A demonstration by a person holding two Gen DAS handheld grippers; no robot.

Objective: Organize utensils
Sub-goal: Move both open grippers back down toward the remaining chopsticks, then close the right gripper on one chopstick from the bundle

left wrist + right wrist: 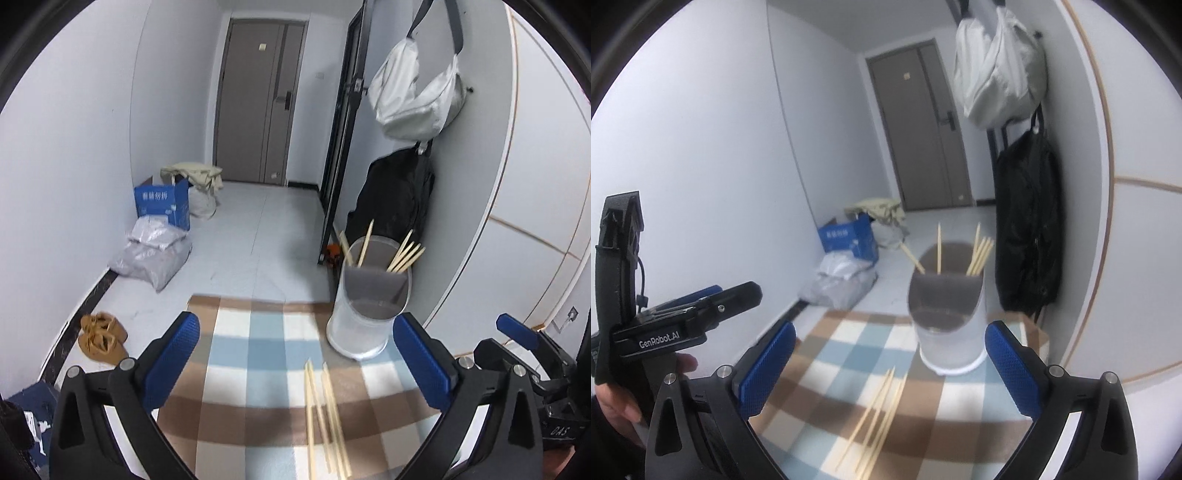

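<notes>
Several loose wooden chopsticks (325, 417) lie on a checked cloth (258, 369) on the table. A white and grey holder (369, 306) stands at the cloth's far right with several chopsticks upright in it. My left gripper (295, 354) is open and empty, above the cloth just before the loose chopsticks. In the right wrist view the loose chopsticks (879, 417) lie between the fingers of my right gripper (890, 362), which is open and empty. The holder (947, 314) stands just beyond it.
My right gripper shows at the right edge of the left wrist view (532, 354); my left gripper is at the left of the right wrist view (683, 314). Bags (417, 96) hang on the wall behind the holder. Boxes (162, 205), sacks and slippers (101, 336) are on the floor.
</notes>
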